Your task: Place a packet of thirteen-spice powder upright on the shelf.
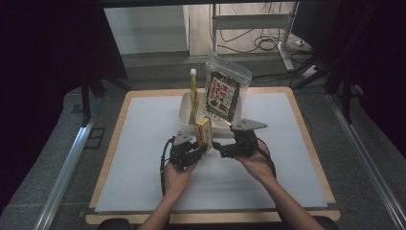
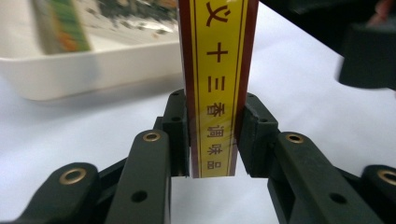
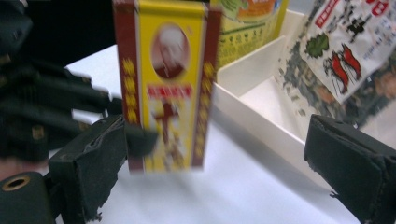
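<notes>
Yellow cardboard with dark red edges is what I have clamped in my left gripper [image 2: 212, 140]: a small upright box [image 2: 215, 88], pinched across its narrow sides near the bottom end, so it stands tall and its printed face stays readable. In the high view the box [image 1: 204, 133] sits just above the white sheet on the bench [image 1: 306, 139], near the middle, held clear of the surface as far as I can tell. My right gripper [image 1: 216, 145] comes in from 3 o'clock with its jaws spread wide; in its own view the box [image 3: 166, 88] stands between them, near the left one, and neither pad is pressing it. I judge it is poised to take or steady the box, so I keep the left grip low to leave the upper body free. Farther out, toward 12 o'clock, the white tray [image 1: 186, 112] already holds a tall yellow packet [image 1: 193, 96] and a clear bag [image 1: 224, 91] leaning upright; the box probably goes there beside them.
</notes>
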Motion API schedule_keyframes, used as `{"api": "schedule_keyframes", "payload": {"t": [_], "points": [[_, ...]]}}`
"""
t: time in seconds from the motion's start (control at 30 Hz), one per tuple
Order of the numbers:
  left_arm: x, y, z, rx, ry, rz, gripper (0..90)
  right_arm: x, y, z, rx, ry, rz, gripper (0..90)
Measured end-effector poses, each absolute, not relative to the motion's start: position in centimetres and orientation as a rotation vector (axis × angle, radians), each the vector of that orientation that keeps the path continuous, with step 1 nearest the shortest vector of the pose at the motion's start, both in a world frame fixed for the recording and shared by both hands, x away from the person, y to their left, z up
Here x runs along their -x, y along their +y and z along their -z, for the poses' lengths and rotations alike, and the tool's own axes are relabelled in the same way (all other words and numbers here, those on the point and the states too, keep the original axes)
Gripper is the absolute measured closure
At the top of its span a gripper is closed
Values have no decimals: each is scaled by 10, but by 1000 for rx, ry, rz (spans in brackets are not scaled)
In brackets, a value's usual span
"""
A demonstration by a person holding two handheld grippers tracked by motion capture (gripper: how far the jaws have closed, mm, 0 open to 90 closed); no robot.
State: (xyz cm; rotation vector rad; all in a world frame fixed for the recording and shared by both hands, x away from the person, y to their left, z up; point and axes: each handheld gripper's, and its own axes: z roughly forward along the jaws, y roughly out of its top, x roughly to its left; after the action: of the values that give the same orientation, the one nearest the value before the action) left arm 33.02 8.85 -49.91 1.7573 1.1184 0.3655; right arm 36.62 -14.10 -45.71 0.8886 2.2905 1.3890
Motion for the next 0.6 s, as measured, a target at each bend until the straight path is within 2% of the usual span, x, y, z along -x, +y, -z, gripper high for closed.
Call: {"api": "schedule_keyframes", "payload": {"t": [0.6], "points": [[-351, 132, 486, -1674, 1205, -589, 677, -361, -174, 471, -942, 2316, -1319, 55]]}}
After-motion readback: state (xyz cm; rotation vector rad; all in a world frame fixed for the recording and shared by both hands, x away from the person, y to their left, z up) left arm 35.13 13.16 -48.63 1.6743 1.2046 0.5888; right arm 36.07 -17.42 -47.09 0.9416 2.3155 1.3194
